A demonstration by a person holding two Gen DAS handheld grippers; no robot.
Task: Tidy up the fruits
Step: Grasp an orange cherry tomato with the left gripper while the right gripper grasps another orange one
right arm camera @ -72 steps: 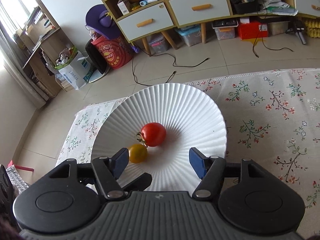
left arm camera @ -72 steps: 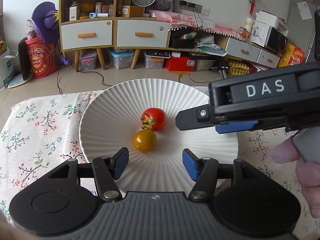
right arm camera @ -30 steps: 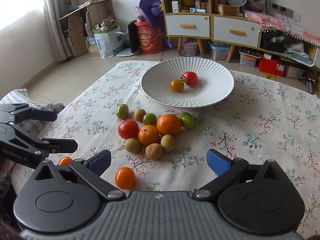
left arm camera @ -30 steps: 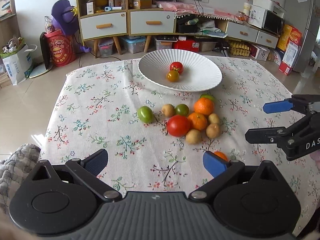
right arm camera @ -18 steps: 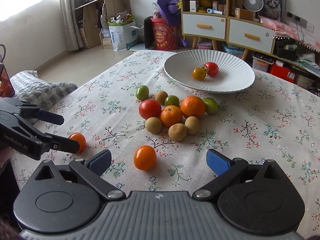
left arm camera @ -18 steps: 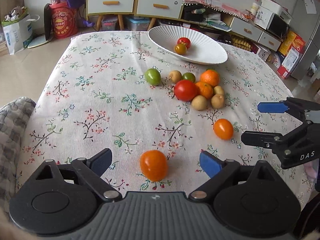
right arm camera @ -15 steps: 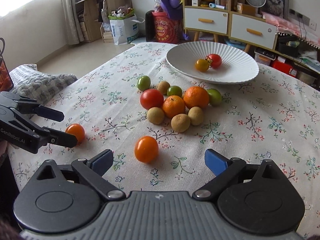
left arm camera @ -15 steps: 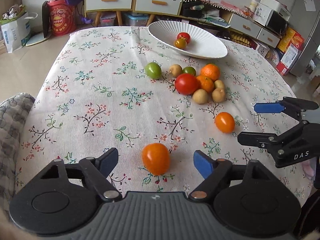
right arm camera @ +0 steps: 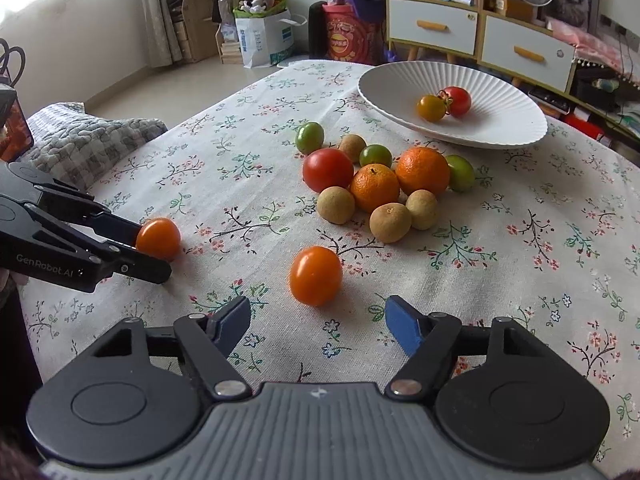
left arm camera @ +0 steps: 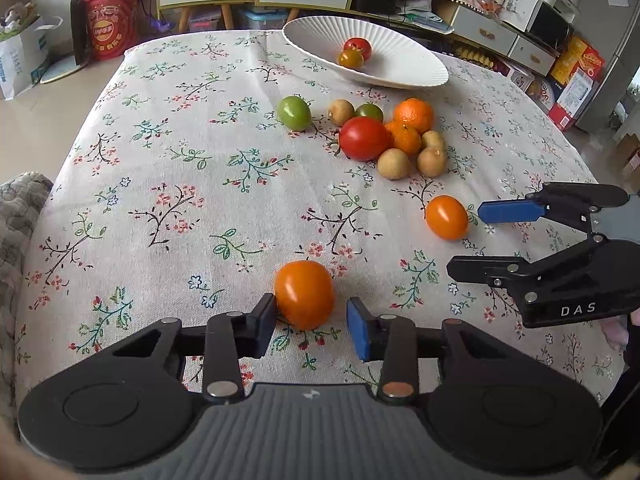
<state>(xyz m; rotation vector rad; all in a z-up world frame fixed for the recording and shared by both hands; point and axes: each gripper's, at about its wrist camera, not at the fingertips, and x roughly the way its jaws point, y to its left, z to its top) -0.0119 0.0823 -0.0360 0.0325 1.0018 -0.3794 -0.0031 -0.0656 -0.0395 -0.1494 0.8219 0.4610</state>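
My left gripper (left arm camera: 311, 325) has its jaws narrowed around an orange tomato (left arm camera: 304, 294) on the floral cloth; the left pad touches it, the right pad stands just off. The same tomato (right arm camera: 158, 238) and left gripper (right arm camera: 154, 250) show in the right wrist view. My right gripper (right arm camera: 318, 326) is open just short of a second orange tomato (right arm camera: 316, 276), which also shows in the left wrist view (left arm camera: 447, 217). A white ribbed plate (left arm camera: 400, 68) at the back holds a red tomato (left arm camera: 358, 47) and a yellow tomato (left arm camera: 351, 59).
A cluster of fruit lies mid-table: a big red tomato (left arm camera: 364, 138), two oranges (left arm camera: 414, 114), brown longans (left arm camera: 394, 164), green tomatoes (left arm camera: 295, 113). A grey quilted cushion (right arm camera: 88, 144) lies at the table's left edge. Cabinets (right arm camera: 480, 36) and clutter stand beyond.
My left gripper has come down to the near orange tomato and its jaws have narrowed around it. My right gripper has moved closer to the second orange tomato and stays open.
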